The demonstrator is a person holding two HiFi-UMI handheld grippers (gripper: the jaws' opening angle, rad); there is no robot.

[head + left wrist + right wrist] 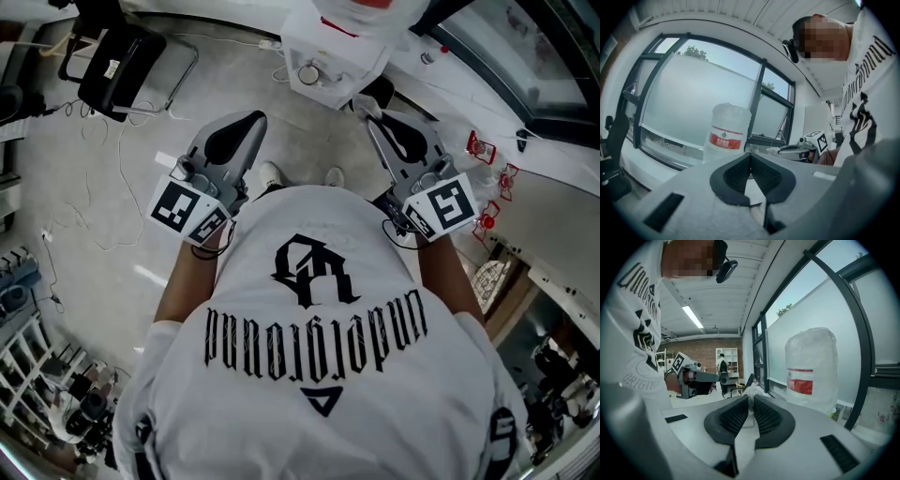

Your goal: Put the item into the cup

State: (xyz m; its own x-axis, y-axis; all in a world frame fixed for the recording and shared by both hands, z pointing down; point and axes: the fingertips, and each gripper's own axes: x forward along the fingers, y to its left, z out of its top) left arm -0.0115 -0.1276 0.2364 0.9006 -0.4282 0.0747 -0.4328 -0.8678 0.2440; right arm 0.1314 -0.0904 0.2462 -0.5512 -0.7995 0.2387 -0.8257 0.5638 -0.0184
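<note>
No cup and no loose item shows in any view. In the head view both grippers are held up in front of the person's white printed shirt point(319, 309), above a grey floor. My left gripper point(246, 122) has its jaws closed together, with nothing between the pads point(736, 176). My right gripper point(367, 105) is likewise shut and empty, its pads point(766, 418) nearly touching at the tip. Each gripper view shows the other gripper alongside: the right gripper point(806, 146) and the left gripper point(693, 378).
A large water bottle point(726, 133) point(811, 371) with a red label stands ahead on a white dispenser point(333, 56) by the window. A black chair point(122, 61) and loose cables point(84, 178) lie to the left. Shelving point(28, 375) is at the lower left.
</note>
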